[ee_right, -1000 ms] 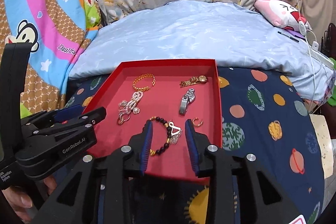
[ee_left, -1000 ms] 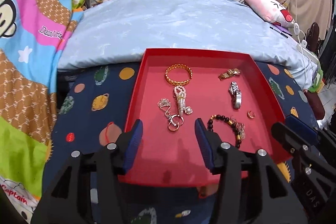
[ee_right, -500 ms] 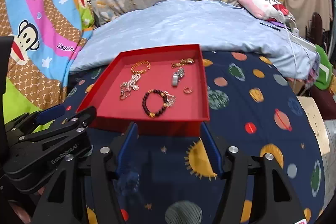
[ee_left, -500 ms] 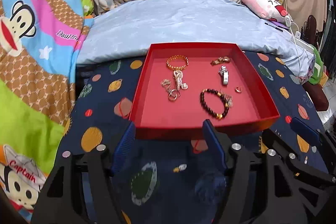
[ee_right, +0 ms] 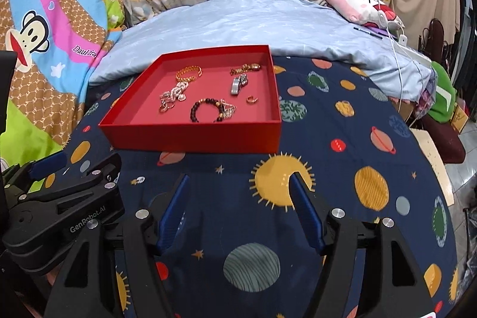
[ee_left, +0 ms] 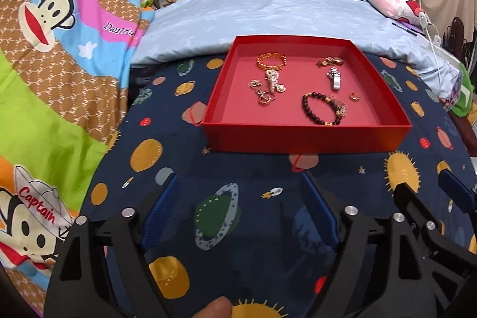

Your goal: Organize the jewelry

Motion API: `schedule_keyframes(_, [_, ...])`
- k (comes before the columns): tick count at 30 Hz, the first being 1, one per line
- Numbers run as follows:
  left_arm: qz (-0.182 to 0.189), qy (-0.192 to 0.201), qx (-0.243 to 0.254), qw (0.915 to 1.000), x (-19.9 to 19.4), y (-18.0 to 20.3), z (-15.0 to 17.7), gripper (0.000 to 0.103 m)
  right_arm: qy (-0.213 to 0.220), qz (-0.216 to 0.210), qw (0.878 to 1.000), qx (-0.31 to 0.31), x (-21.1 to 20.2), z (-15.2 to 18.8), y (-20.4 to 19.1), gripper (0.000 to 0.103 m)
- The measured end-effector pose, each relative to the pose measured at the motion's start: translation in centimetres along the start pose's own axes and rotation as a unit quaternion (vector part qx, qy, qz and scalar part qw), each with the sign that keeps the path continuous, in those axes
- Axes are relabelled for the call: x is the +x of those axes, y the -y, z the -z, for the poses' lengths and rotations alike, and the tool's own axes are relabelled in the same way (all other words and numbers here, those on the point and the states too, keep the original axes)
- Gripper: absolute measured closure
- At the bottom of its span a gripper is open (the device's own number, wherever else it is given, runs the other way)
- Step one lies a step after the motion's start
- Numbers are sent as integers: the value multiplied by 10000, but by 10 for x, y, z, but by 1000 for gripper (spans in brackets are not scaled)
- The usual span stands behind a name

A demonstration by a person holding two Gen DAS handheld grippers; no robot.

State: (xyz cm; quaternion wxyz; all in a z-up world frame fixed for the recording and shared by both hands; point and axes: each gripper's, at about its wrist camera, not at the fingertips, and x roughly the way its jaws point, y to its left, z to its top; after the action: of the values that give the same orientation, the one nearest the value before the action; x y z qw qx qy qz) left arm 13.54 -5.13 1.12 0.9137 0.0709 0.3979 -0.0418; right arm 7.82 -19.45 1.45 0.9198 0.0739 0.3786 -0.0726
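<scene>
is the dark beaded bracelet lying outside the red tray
No, the dark beaded bracelet lies inside the red tray, near its front wall, with the other jewelry.

Both wrist views face the red tray (ee_left: 304,136) (ee_right: 193,137) from nearby, side by side.

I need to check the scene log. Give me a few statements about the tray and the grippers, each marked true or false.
1. The red tray holds all the jewelry. True.
2. The left gripper grips the dark bead bracelet. False: its jaws are open and empty, short of the tray.
3. The gold bangle lies near the tray's far wall. True.
4. The right gripper is shut. False: it is open.
</scene>
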Motion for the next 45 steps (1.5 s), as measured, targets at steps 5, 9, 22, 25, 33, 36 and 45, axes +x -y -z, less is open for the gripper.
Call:
schedule_keyframes(5, [-59, 35, -53, 10000, -2, -3, 4, 23, 1, -3, 10000, 12, -1, 3, -1, 35])
schedule_keyframes(9, [-121, 64, -149, 9998, -4, -6, 6, 23, 6, -6, 10000, -7, -1, 6, -3, 35])
schedule_keyframes(22, [-117, 38, -304, 9995, -2, -11, 8, 23, 6, 13, 10000, -41, -2, 6, -7, 34])
schedule_keyframes(25, [-136, 56, -281, 9995, -2, -11, 8, 23, 8, 11, 10000, -34, -3, 6, -8, 34])
schedule_keyframes(33, [-152, 54, -264, 9995, -2, -11, 8, 23, 4, 12, 10000, -29, -3, 6, -8, 34])
schedule_keyframes(36, [-147, 45, -257, 9996, -2, -11, 8, 23, -4, 13, 10000, -23, -2, 6, -9, 34])
schedule_keyframes(45, [-139, 23, -263, 9996, 0, -11, 7, 23, -6, 14, 10000, -18, -2, 6, -9, 34])
